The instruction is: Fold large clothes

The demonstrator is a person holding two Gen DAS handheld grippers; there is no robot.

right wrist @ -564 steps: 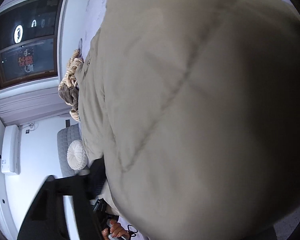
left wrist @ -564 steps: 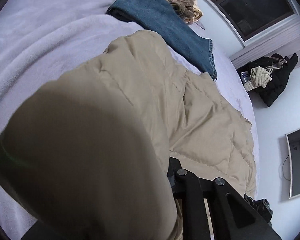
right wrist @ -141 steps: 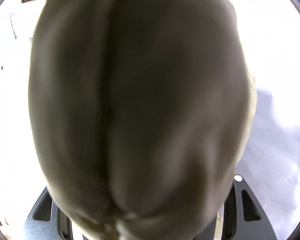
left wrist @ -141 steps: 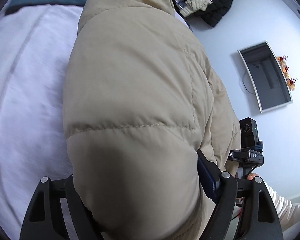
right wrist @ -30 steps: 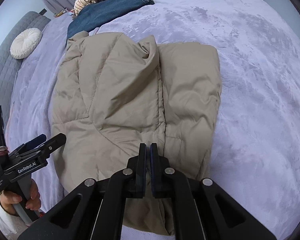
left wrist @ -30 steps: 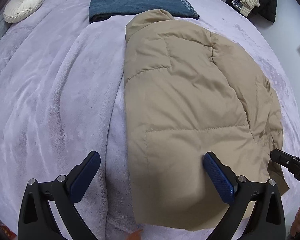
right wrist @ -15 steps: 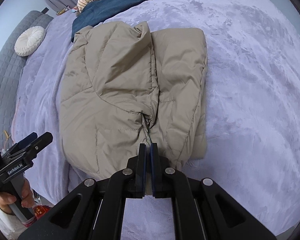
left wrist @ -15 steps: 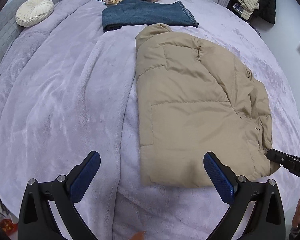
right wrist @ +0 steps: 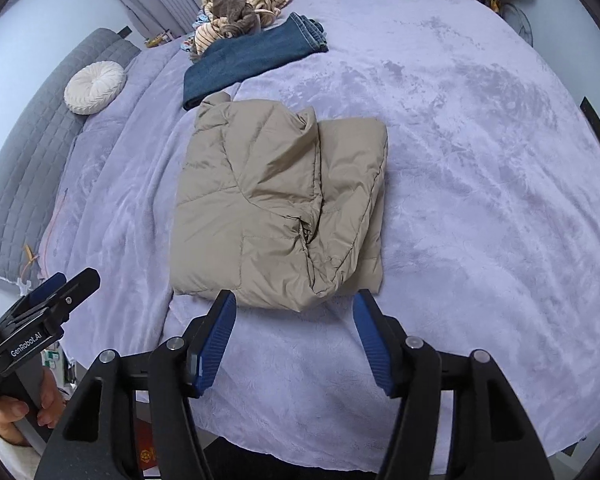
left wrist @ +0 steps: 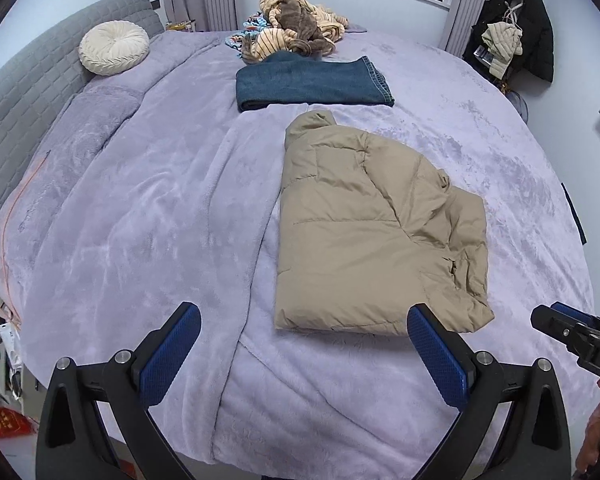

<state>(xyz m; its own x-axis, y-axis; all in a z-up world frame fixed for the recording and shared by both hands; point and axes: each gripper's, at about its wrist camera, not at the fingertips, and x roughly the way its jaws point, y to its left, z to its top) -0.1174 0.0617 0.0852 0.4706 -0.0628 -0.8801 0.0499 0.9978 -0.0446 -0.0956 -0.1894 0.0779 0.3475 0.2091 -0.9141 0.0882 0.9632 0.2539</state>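
A tan puffer jacket [left wrist: 372, 236] [right wrist: 276, 204] lies folded into a compact rectangle on the lilac bed cover [left wrist: 140, 208] [right wrist: 480, 160], near the bed's front edge. My left gripper [left wrist: 304, 344] hangs open above the front edge, clear of the jacket, nothing between its blue pads. My right gripper [right wrist: 294, 332] hovers just in front of the jacket's near hem; its jaws are opening and hold nothing. Each gripper shows at the edge of the other's view, held by a hand [right wrist: 16, 408].
Folded blue jeans [left wrist: 312, 84] [right wrist: 252, 60] lie behind the jacket, with a heap of striped and brown clothes [left wrist: 296, 32] beyond. A round cream cushion [left wrist: 114, 46] rests by the grey headboard [left wrist: 28, 76]. A dark coat [left wrist: 528, 28] hangs at the right wall.
Both grippers have risen and pulled back from the jacket. The right gripper, shut over the hem before, now stands with jaws apart. The jacket stays folded on the bed.
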